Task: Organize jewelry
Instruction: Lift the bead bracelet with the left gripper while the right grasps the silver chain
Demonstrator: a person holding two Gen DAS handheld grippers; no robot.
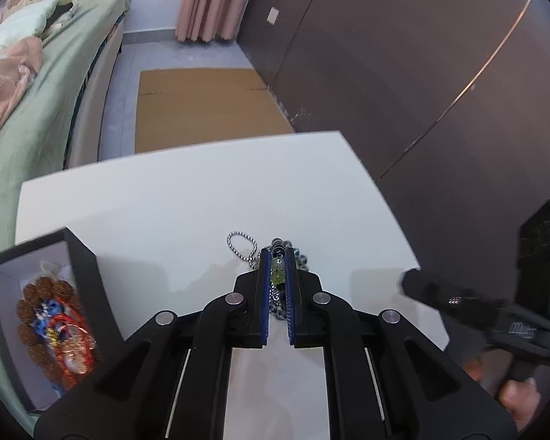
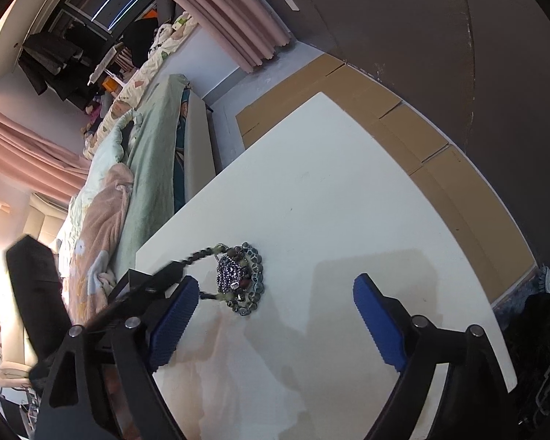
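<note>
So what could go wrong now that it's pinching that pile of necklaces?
The left gripper is shut on a tangled heap of jewelry, so lifting may drag the whole clump, or strands could slip free and drop. The loose silver chain looks snagged with the rest and might trail behind. The black box already holds beads, so a big clump may not settle neatly inside.

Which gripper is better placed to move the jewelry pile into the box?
Left. The left gripper is already closed on the jewelry pile, and the black box sits on its side. The right gripper hangs open, empty.
</note>
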